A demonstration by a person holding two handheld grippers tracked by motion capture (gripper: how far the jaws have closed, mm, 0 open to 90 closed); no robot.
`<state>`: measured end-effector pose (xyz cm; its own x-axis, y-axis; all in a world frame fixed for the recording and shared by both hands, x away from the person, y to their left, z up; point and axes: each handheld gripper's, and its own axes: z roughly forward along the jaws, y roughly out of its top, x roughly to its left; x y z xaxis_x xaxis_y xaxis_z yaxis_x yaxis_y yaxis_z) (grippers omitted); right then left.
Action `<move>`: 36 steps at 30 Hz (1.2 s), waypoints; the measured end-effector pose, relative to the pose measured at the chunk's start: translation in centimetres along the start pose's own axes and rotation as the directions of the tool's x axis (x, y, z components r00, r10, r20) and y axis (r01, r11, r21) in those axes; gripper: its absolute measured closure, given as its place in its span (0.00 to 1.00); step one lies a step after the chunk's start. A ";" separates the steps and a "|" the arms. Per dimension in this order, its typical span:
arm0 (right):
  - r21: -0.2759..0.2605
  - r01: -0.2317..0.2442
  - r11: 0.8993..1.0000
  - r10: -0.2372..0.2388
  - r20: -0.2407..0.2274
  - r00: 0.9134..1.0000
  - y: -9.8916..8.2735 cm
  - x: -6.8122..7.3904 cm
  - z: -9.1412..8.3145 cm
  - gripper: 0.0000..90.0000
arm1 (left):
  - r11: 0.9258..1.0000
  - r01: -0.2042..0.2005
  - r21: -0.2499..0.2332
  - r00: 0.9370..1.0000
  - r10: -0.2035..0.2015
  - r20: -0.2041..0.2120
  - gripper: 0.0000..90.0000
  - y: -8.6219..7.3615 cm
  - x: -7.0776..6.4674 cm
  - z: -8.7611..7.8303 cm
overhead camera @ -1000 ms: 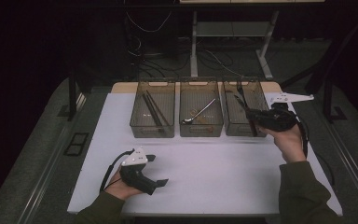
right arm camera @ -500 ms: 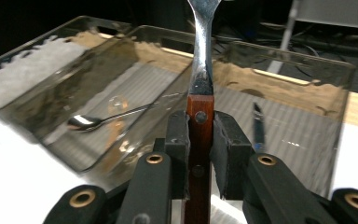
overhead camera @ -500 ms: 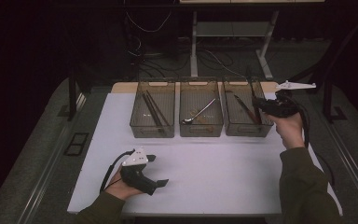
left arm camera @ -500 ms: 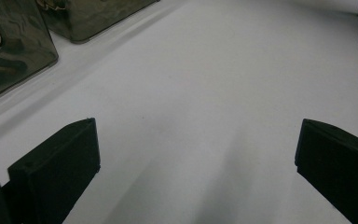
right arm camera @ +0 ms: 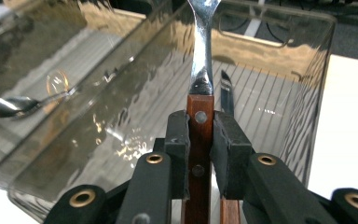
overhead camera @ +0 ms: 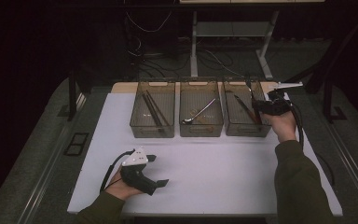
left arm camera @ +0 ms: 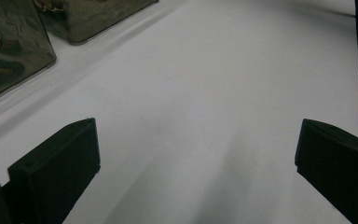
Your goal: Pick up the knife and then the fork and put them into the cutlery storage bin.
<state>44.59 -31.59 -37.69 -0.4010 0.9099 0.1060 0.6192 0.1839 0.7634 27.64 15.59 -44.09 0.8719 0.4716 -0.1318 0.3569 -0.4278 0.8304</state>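
We clamped the right gripper (right arm camera: 200, 140) jaws on a wooden-handled knife (right arm camera: 200, 70) above the right bin (overhead camera: 235, 126); left gripper (overhead camera: 158, 170) jaws stood open.

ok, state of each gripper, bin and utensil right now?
Right gripper: shut on wooden-handled metal utensil, over right bin.
Left gripper: open, holding nothing, above white table.
Right smoky clear plastic bin: holds another wooden-handled utensil.
Middle bin: silver spoon inside.
Left bin: dark sticks inside.

3 bins in a row at the mat's (overhead camera: 214, 172) far edge: left bin (overhead camera: 152, 115) holds chopsticks (overhead camera: 150, 107), middle bin (overhead camera: 201, 114) a spoon (overhead camera: 198, 113), right bin (overhead camera: 245, 113) a knife (overhead camera: 245, 108).
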 end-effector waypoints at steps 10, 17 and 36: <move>0.104 0.062 0.993 -0.066 0.031 0.997 -0.3 0.8 1.3 0.85 | 1.000 -0.004 0.005 1.000 0.004 0.001 0.00 0.0 -0.1 0.1; 0.098 0.067 0.993 -0.070 0.026 0.997 -0.2 0.8 1.3 0.76 | 1.000 -0.004 0.004 1.000 0.004 0.001 0.00 0.0 -0.1 0.0; -0.078 -0.010 0.997 0.001 -0.116 0.993 -0.2 1.0 -2.2 0.38 | 1.000 0.004 0.004 1.000 -0.004 0.003 0.00 0.0 0.2 0.0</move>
<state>42.60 -31.54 -36.31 -0.4758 0.8610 0.1800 0.5685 0.1448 0.8098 27.79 15.66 -44.15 0.8714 0.4712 -0.1363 0.3613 -0.4288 0.8280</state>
